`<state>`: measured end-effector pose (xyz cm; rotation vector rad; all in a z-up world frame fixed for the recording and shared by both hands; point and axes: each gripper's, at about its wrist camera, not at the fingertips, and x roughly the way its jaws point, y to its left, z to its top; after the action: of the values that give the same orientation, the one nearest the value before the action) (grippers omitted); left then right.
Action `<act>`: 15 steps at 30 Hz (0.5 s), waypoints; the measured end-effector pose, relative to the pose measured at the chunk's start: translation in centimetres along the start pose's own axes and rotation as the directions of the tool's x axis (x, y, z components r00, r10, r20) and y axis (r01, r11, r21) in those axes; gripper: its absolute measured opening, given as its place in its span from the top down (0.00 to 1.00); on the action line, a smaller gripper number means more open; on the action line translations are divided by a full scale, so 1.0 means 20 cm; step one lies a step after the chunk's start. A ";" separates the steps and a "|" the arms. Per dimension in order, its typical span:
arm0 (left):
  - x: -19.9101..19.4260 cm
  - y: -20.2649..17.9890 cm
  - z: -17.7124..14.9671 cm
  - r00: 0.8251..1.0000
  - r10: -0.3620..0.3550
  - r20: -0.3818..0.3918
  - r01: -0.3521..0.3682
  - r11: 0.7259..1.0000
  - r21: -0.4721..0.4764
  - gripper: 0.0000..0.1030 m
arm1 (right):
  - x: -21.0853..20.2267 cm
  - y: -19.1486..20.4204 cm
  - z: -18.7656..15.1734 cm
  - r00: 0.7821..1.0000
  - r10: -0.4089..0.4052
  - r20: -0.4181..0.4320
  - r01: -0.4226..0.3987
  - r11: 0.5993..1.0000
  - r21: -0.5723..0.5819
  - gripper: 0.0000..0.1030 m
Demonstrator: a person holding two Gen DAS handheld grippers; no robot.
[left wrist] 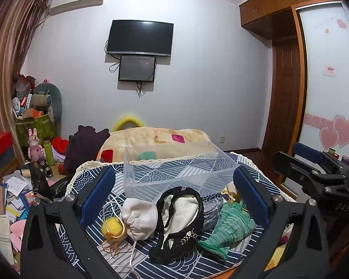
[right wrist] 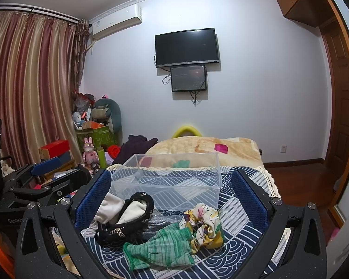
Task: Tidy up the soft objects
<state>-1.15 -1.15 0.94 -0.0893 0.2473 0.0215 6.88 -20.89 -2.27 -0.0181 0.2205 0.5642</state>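
Black claw arms with blue pads frame the left wrist view; the left claw (left wrist: 174,197) stands wide open, holding nothing, above a small table draped in a navy wave-patterned cloth (left wrist: 174,262). Between its pads, near the cloth's front edge, lie a yellow ball (left wrist: 111,228) with gold cord, touching a white drawstring pouch (left wrist: 140,219), then a black-trimmed cream undergarment (left wrist: 179,218) and a green knitted glove (left wrist: 230,229). Behind them, toward the far edge, sits a clear plastic box (left wrist: 174,169), seemingly empty.

From the right wrist view, the right claw (right wrist: 171,200) is likewise wide open and empty. The glove (right wrist: 161,247) lies closest, touching a floral fabric piece (right wrist: 204,225); the undergarment (right wrist: 125,220) sits to their left, and the box (right wrist: 169,179) stands behind. The left claw appears at the far left edge.

Likely risks: the overlapping soft items may snag, so one grasp drags a neighbour along; the pouch's loose cords could catch; the ball might roll off the near edge; a careless drop could nudge the light box.
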 end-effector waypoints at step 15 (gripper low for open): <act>0.00 -0.02 0.01 1.000 -0.003 0.002 0.003 1.000 0.006 0.00 | -0.03 0.03 0.03 1.000 0.002 0.006 -0.002 1.000 0.001 0.00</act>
<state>-1.13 -1.59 1.24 -0.0837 0.2449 0.0183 6.10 -20.66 -1.61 -0.0154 0.2148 0.5658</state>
